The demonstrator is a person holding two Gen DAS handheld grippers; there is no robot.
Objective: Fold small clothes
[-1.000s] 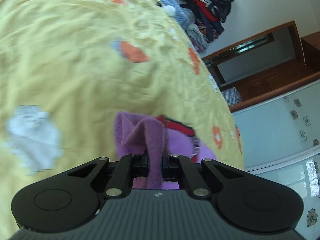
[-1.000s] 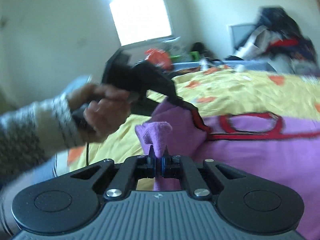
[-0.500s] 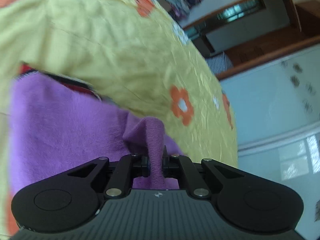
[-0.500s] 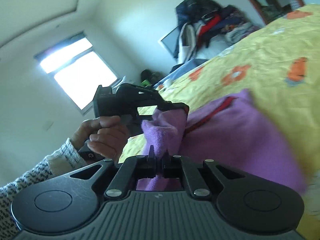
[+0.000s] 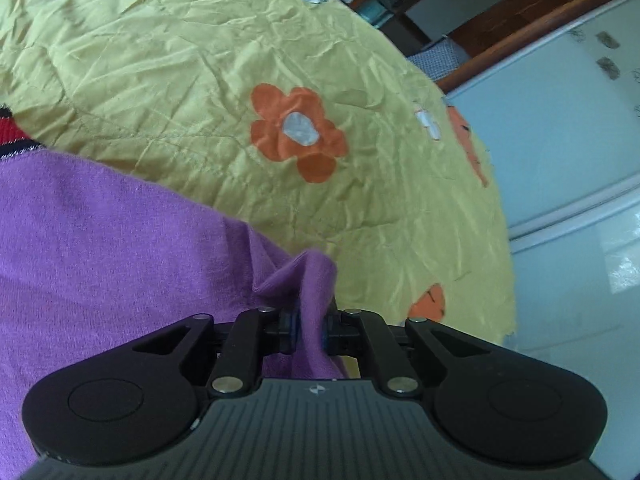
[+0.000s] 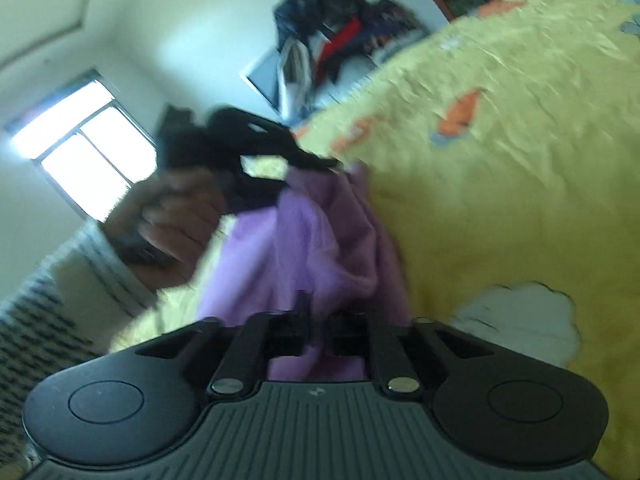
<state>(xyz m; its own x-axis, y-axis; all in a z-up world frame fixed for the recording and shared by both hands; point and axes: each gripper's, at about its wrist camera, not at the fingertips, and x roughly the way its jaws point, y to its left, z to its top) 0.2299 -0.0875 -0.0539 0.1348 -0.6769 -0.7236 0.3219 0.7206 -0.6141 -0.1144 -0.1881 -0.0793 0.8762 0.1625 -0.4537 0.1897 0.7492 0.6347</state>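
Observation:
A small purple garment (image 5: 104, 264) with red and dark trim at its far left edge lies over the yellow flowered bedspread (image 5: 208, 64). My left gripper (image 5: 310, 326) is shut on a bunched corner of it. In the right wrist view the same purple garment (image 6: 316, 240) hangs bunched between the two tools, and my right gripper (image 6: 318, 330) is shut on another edge of it. The left gripper (image 6: 320, 162) shows there too, gripped by a hand (image 6: 180, 216) in a knitted sleeve, pinching the cloth's upper corner.
The bed's edge (image 5: 502, 264) runs down the right side, with a pale glass-fronted wardrobe (image 5: 568, 128) beyond. A heap of dark clothes (image 6: 340, 40) is piled at the far wall beside a window (image 6: 84, 148). The right wrist view is blurred.
Both grippers have swung with the purple garment still pinched; the cloth now spreads wider on the left of the left wrist view, and the right wrist view has tilted and blurred.

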